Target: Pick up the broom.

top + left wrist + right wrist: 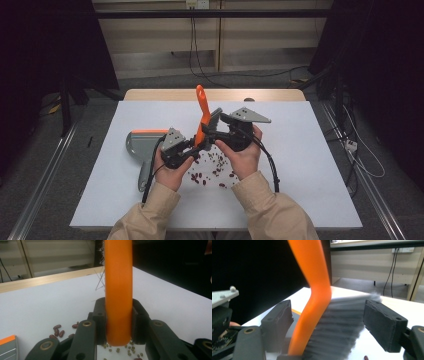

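Brush [201,112] with an orange handle stood nearly upright in the middle of the high view, its handle tip reaching toward the upper centre of the frame and its grey bristles fanning to the right of the handle. One brush was there, held above the white desk [310,165]. Two hand-held grippers met at it. The left hand-held gripper [192,146], just left of centre, had its jaws pinched on the orange handle; in the left gripper view the handle [118,295] rose straight up the middle of the frame with a black pad pressed against each side of it. The right hand-held gripper [216,131], just right of centre, had its jaws spread wide; in the right gripper view the two pads stood well apart at lower left and lower right, with the bent handle [312,302] and the blurred bristles [337,325] between them and neither pad pressing on them.

One grey dustpan [142,150] with an orange edge lay flat on the desk at the left of the high view, partly behind the left hand [170,167]. Dark red beans [215,167] lay scattered on the desk below the two hand-held grippers, between the hands; there were roughly two dozen, too small to count exactly. In the left gripper view a few of them [58,330] showed at lower left, and smaller greenish grains [125,348] lay under the handle's end.
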Motion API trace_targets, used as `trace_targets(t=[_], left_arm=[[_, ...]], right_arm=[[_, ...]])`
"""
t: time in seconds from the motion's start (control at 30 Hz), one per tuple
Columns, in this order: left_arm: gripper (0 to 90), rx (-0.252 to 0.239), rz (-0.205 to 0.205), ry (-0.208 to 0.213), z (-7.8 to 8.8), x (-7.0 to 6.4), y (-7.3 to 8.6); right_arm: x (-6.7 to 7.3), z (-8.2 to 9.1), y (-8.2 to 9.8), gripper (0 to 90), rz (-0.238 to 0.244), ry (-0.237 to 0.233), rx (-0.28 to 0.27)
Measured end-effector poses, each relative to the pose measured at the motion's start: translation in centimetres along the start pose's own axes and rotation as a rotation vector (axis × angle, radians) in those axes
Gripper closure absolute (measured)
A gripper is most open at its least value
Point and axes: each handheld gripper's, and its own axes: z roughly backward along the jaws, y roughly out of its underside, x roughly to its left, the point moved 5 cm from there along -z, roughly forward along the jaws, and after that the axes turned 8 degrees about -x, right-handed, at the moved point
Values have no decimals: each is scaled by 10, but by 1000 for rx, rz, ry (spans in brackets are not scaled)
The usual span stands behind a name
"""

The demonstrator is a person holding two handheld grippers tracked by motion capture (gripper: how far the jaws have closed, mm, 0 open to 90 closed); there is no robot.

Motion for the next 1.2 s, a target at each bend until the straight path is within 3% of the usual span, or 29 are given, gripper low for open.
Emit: trace_targets(t=[0.23,0.3,0.4,0.63,0.67,0.73,0.77,0.9,0.97,1.2], left_arm=[[705,-18,-18,-16,-2,-6,-1],[699,-26,-38,-24,-2,-11,-1],[687,-48,-115,-29,0,-19,-5],[619,-55,-147,-49,-3,-25,-4],[589,-67,-141,-59,-4,-25,-5],[566,-68,-139,-62,-5,-24,-5],[515,-67,-129,-64,-6,-23,-4],[485,-55,-117,-41,-7,-19,-3],[348,-47,-100,-45,-6,-19,-2],[266,-32,-80,-13,-2,-12,-4]], right_arm=[[10,-12,17,327,-63,19,71],[11,-14,19,334,-71,44,78],[9,-16,21,394,-119,57,88],[6,-14,18,549,-218,23,102],[5,-12,17,591,-258,10,107],[4,-11,17,616,-281,1,103],[3,-11,15,677,-308,-20,89],[-3,-12,14,699,-292,-29,89],[-13,-10,12,699,-282,-21,85],[-32,0,6,699,-217,-2,104]])
